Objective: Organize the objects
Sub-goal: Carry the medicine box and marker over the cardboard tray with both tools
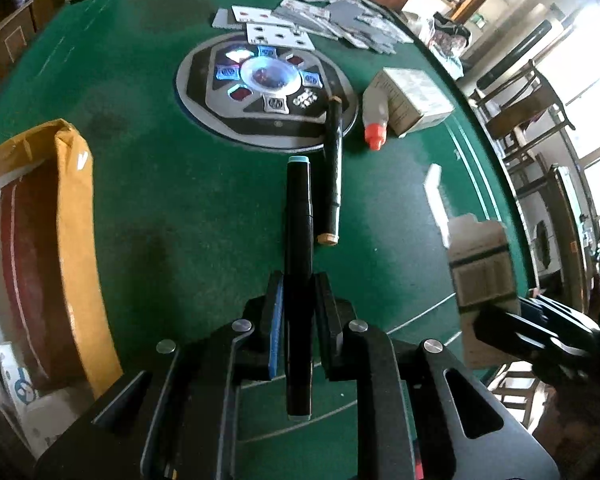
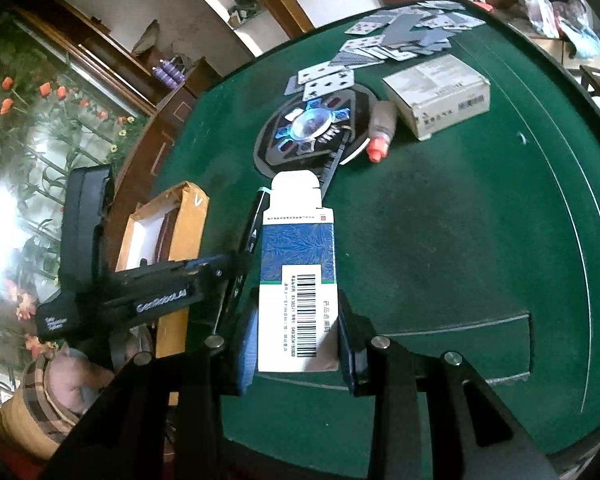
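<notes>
My left gripper [image 1: 298, 284] is shut on a black marker [image 1: 299, 216] with teal end caps, which points away from me above the green table [image 1: 160, 184]. A second black marker [image 1: 334, 168] with tan ends lies just right of it on the felt. My right gripper [image 2: 298, 320] is shut on a blue and white carton [image 2: 298, 256] with a barcode, its top flap open. In the left wrist view that carton [image 1: 480, 272] hangs at the right edge. In the right wrist view the left gripper [image 2: 232, 268] and its marker [image 2: 256, 216] sit just left of the carton.
An open yellow box [image 1: 74, 220] stands at the left. At the table's middle is a round control panel [image 1: 266, 92]. A red-capped bottle [image 1: 376, 116] lies beside a grey box [image 1: 416, 98]. Playing cards [image 1: 324, 20] are scattered at the far edge. A hand [image 2: 72, 384] shows at lower left.
</notes>
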